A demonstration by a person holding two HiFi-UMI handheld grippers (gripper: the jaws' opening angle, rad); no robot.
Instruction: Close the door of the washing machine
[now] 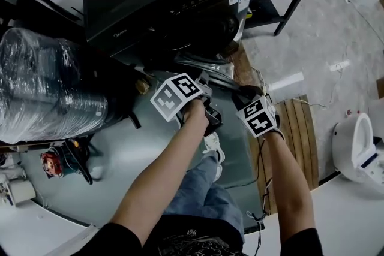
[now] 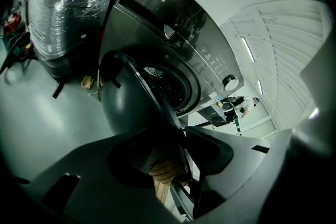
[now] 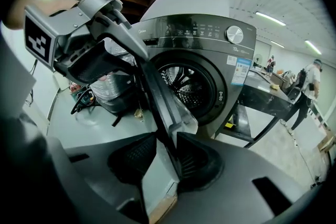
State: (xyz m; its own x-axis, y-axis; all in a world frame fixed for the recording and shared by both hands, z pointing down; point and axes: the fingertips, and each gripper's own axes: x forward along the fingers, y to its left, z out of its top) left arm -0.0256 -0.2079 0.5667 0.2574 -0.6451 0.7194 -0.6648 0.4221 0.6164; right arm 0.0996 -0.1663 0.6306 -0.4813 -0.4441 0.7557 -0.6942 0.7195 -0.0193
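The washing machine door (image 3: 157,99) stood swung open, its rim running edge-on between the unclamped jaws of the left gripper (image 2: 176,140) and right gripper (image 3: 167,144). The drum opening (image 3: 190,84) lay beyond, far and right.

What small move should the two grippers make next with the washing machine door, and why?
Probably swing the door toward the drum opening. It stands open, and its edge sits between the open jaws of the left gripper and right gripper, so a joint push should carry it shut.

Dim, shadowy, fisheye-warped dark edges
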